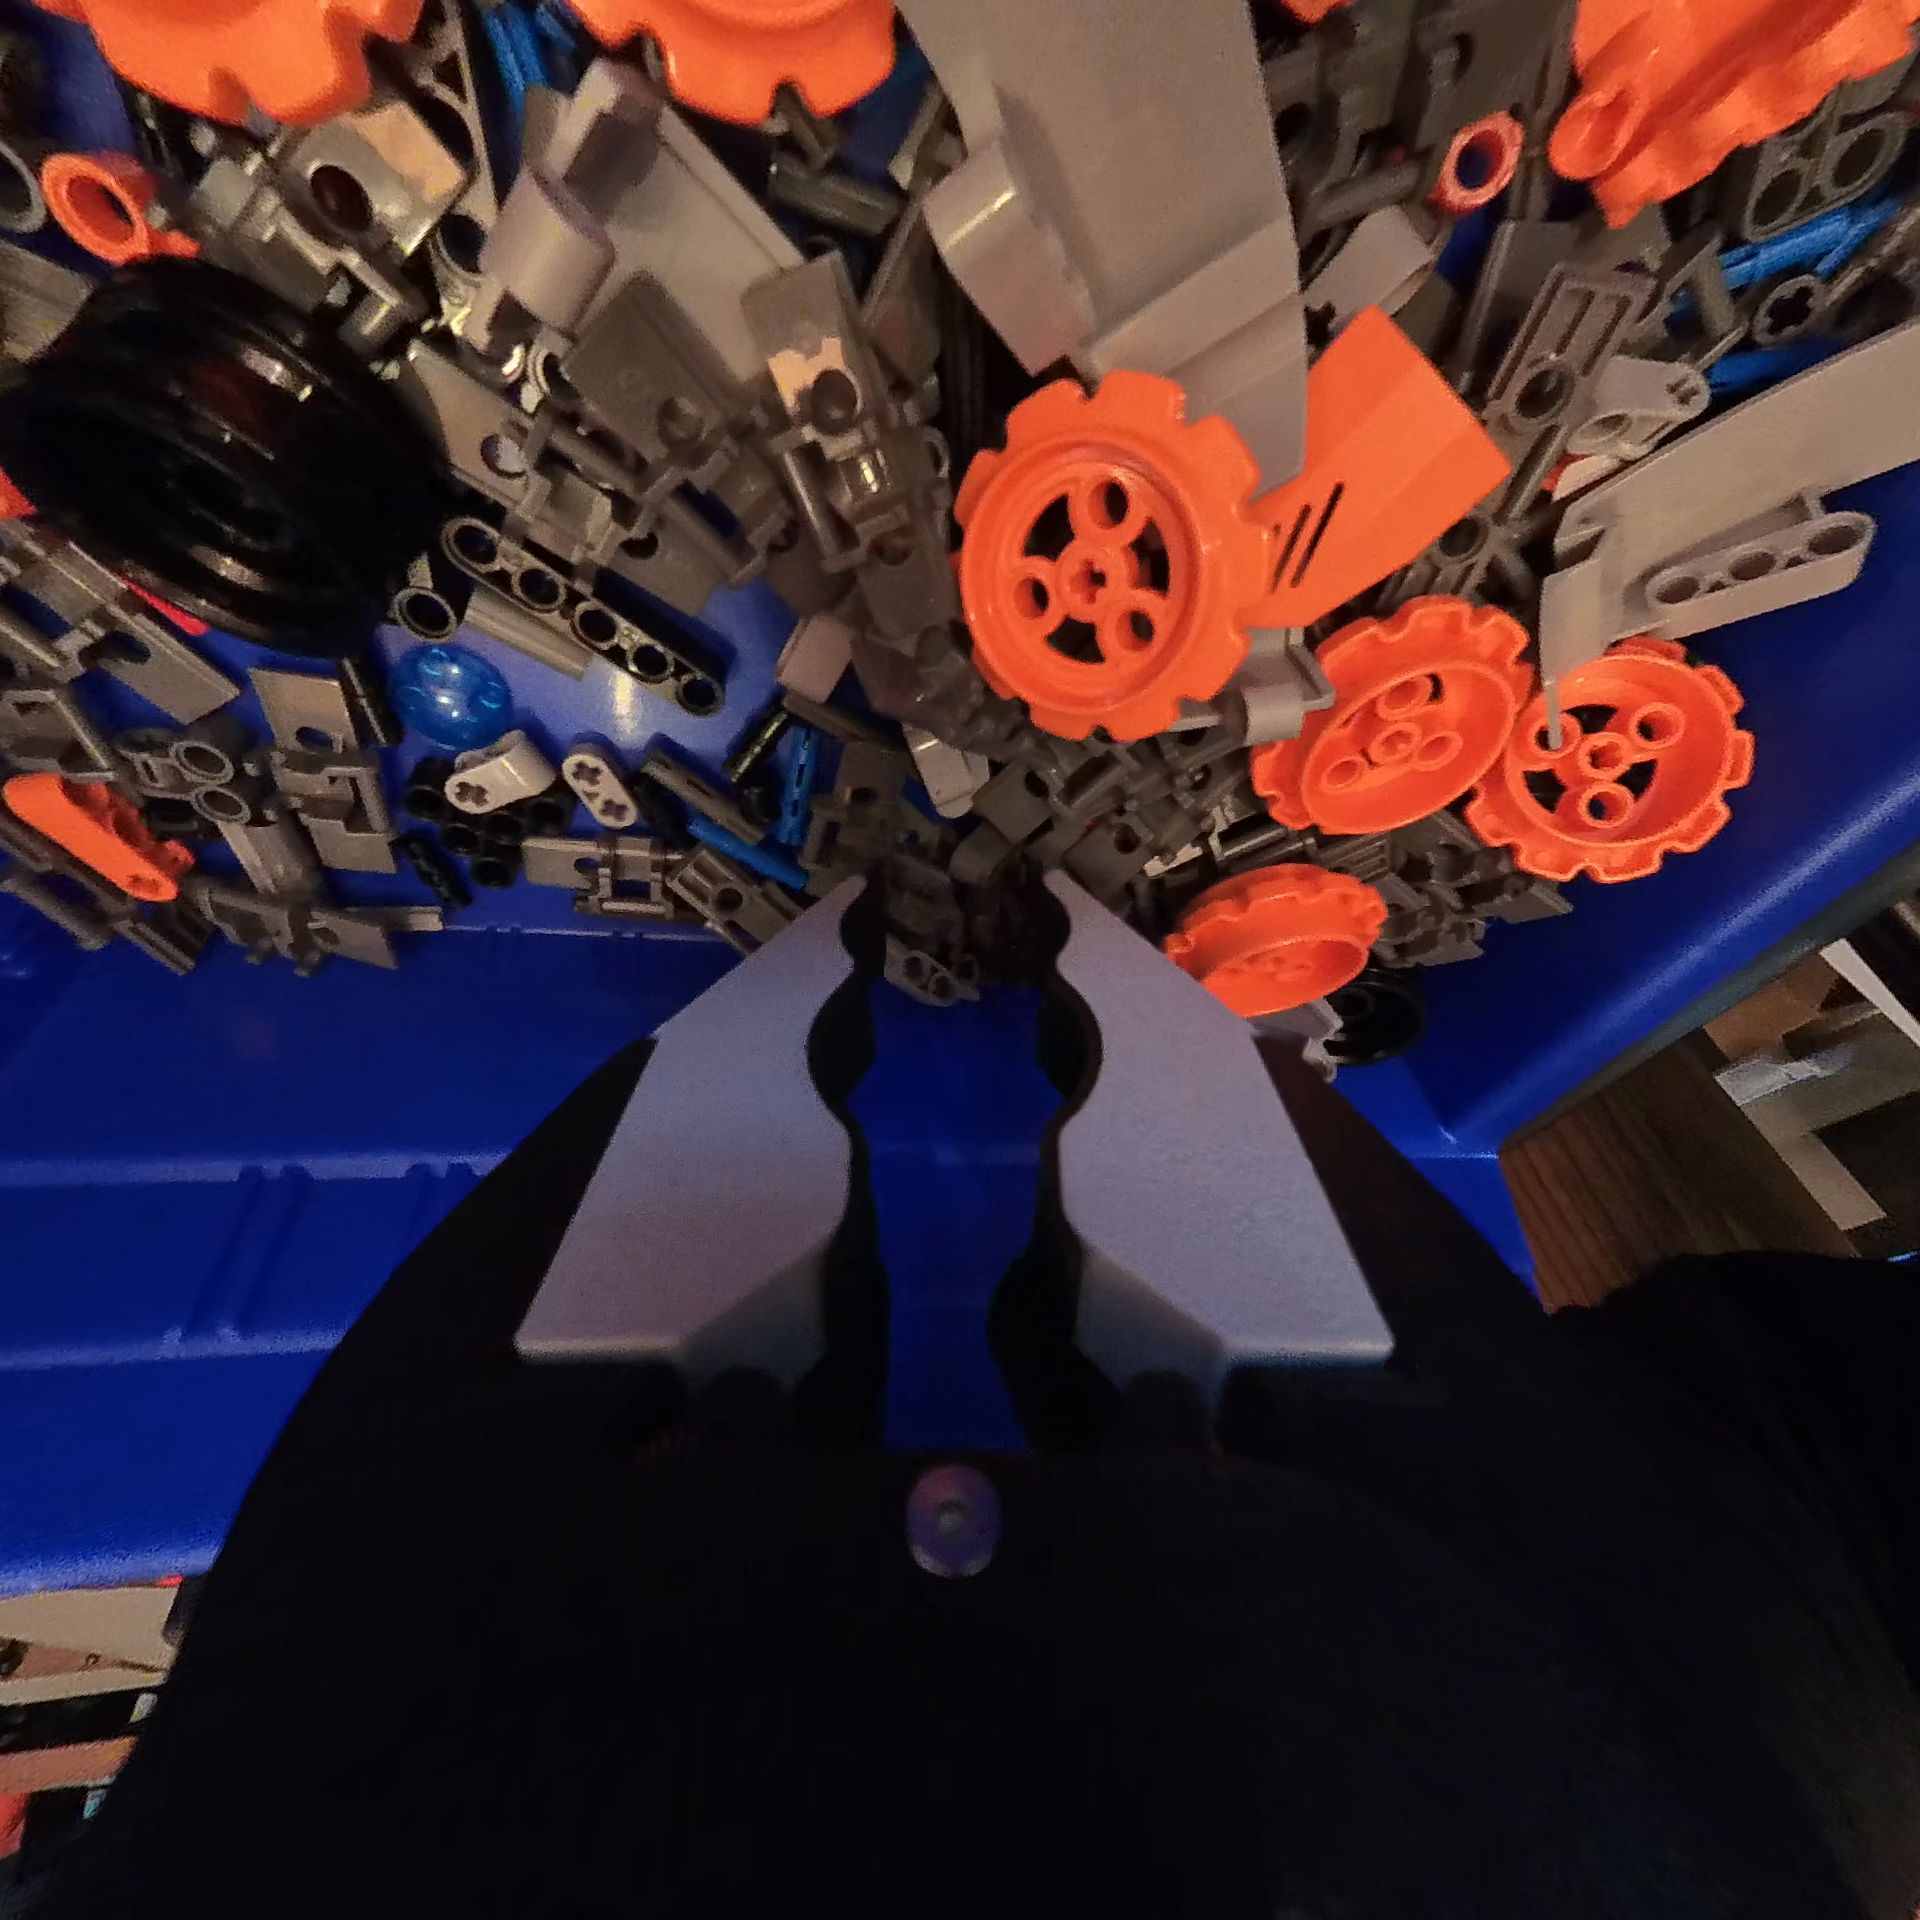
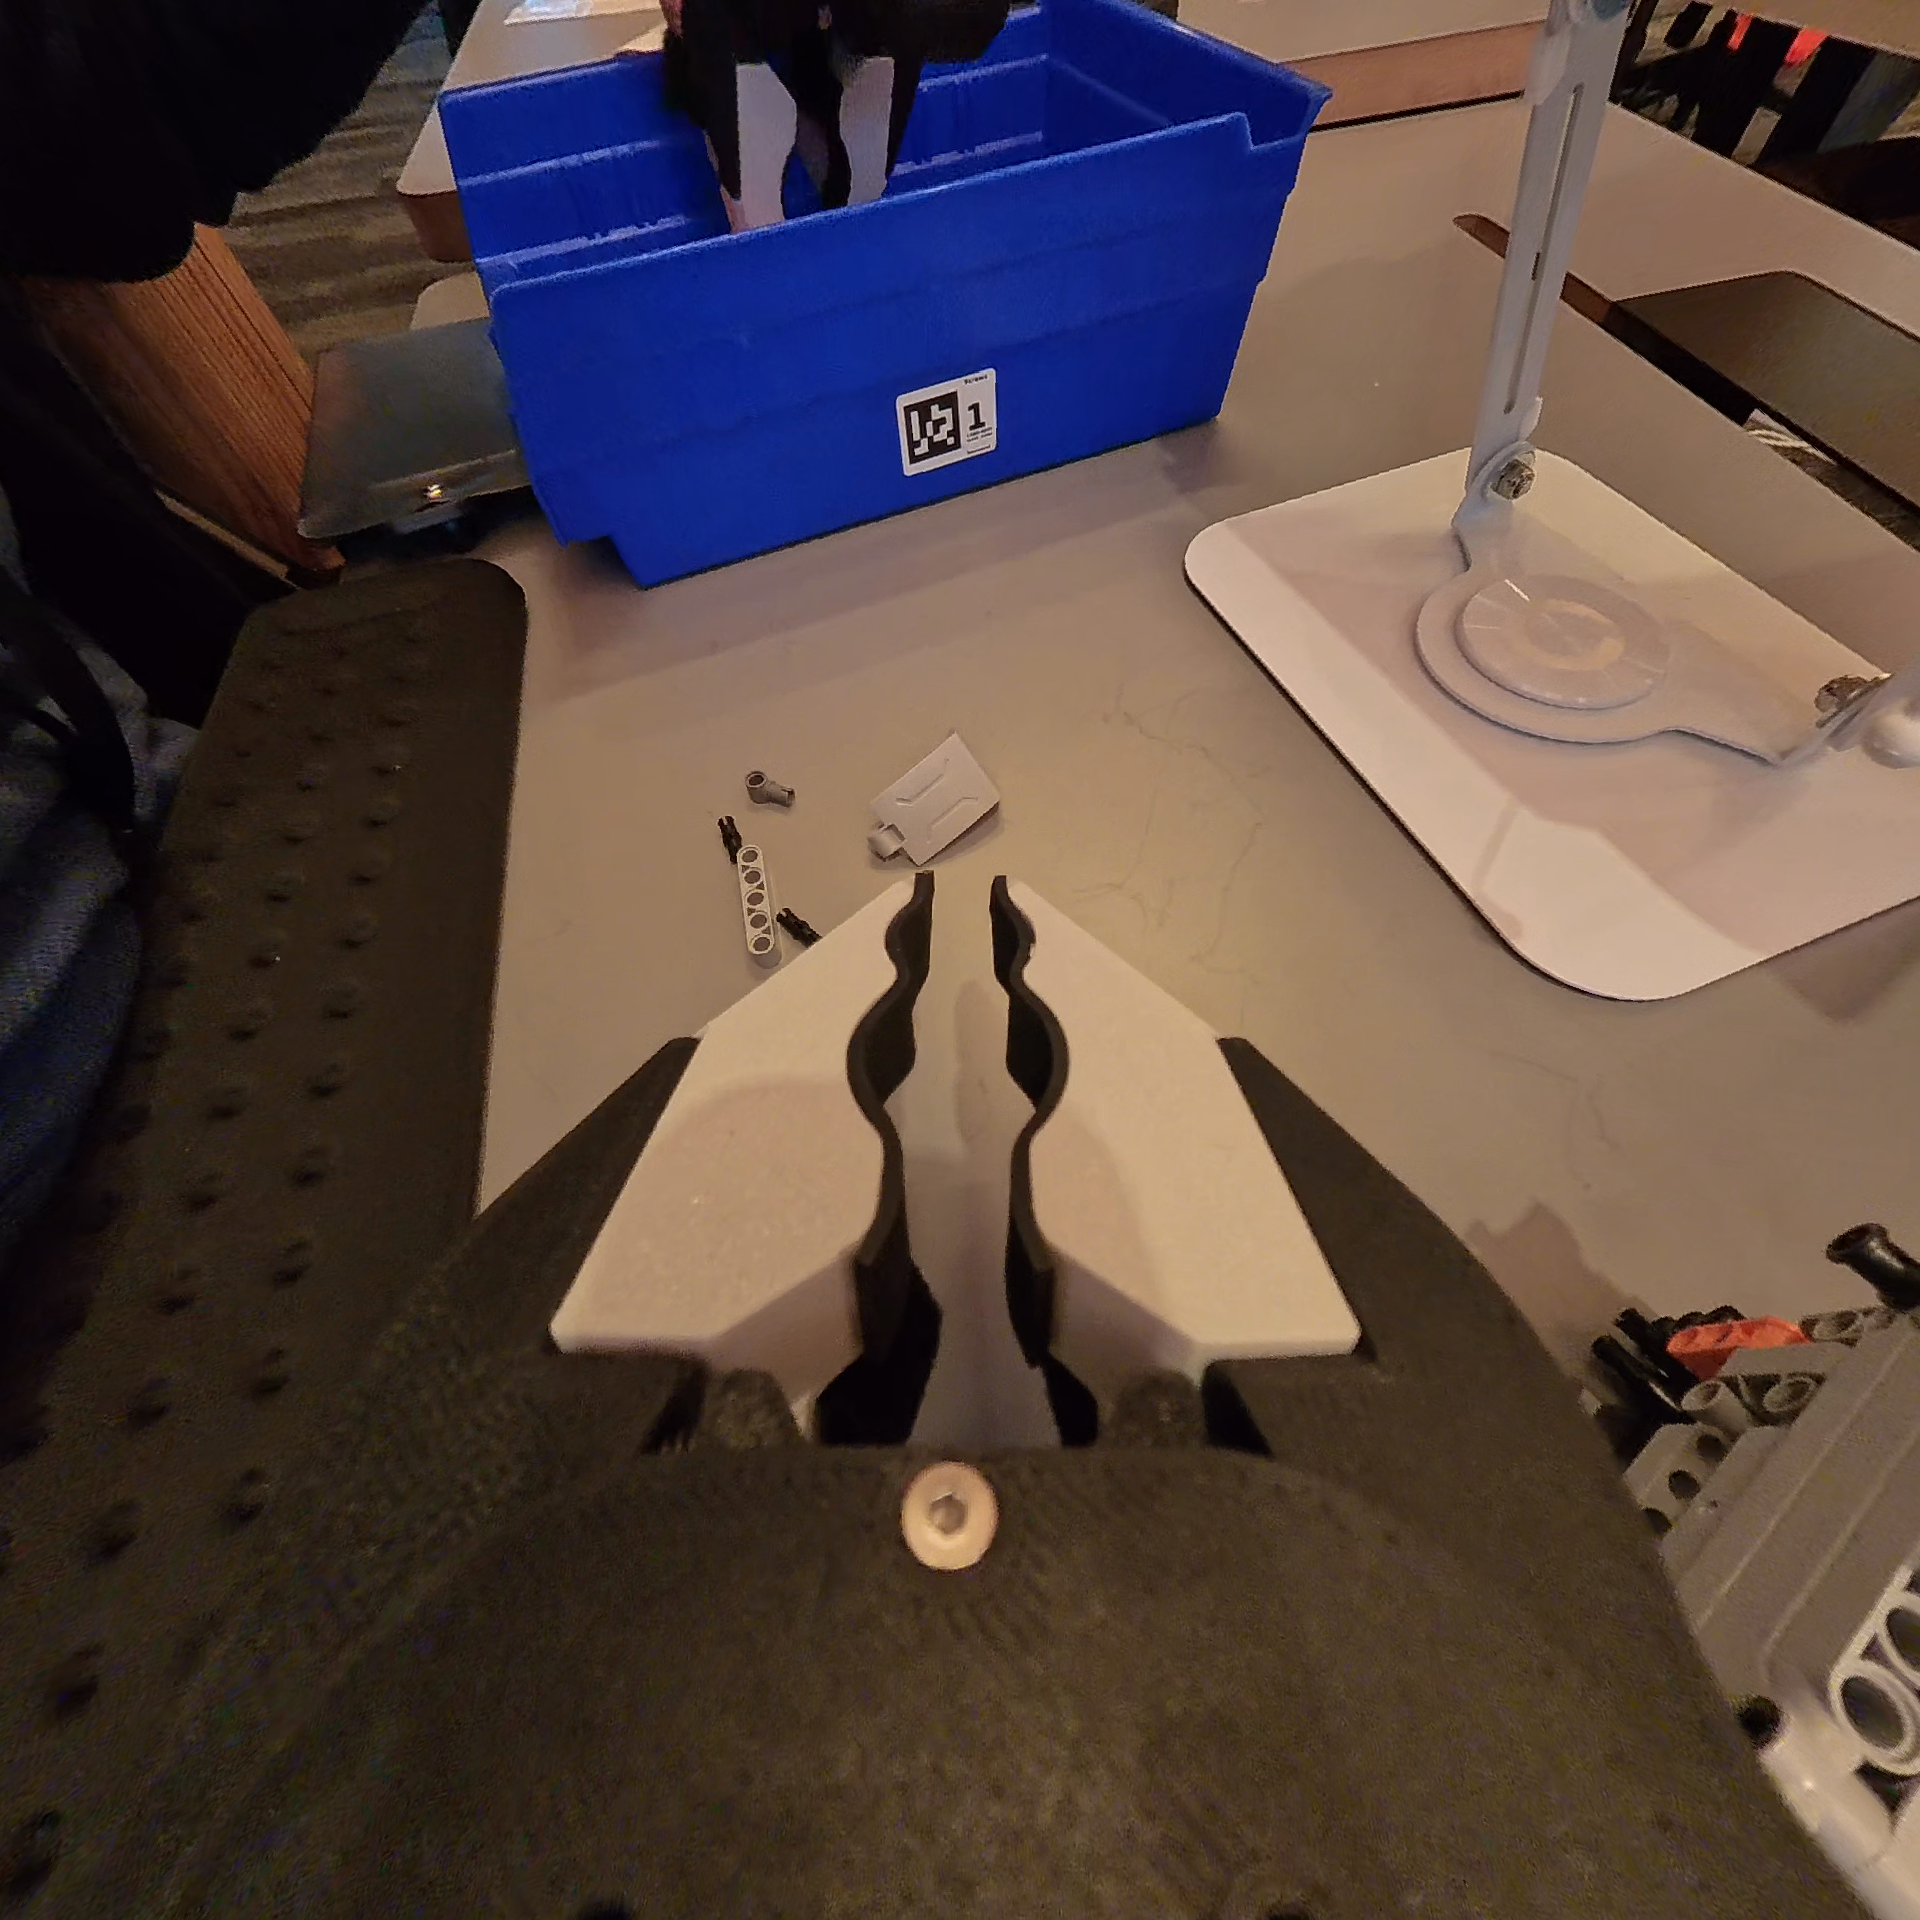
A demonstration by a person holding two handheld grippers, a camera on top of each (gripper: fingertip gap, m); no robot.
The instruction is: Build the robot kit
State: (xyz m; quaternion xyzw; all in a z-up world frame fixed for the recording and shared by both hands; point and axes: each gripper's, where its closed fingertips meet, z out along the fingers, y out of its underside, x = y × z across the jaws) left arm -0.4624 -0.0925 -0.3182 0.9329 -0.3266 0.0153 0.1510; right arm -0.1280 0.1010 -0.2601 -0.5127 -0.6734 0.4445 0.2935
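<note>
Dozens of grey, black and orange building pieces (image 1: pixel 727 499) fill the blue bin (image 1: pixel 312 1091); the left gripper (image 1: pixel 951 904) dips in, jaws spread, tips at the small dark pieces (image 1: pixel 925 961) just beside an orange gear wheel (image 1: pixel 1273 940). Over to the right gripper (image 2: pixel 961 883): jaws parted, empty, above the grey table (image 2: pixel 1143 1039), near a light grey panel (image 2: pixel 935 800) and a holed beam (image 2: pixel 756 899).

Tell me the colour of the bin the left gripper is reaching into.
Blue bin, clearest in the right wrist view.
</note>
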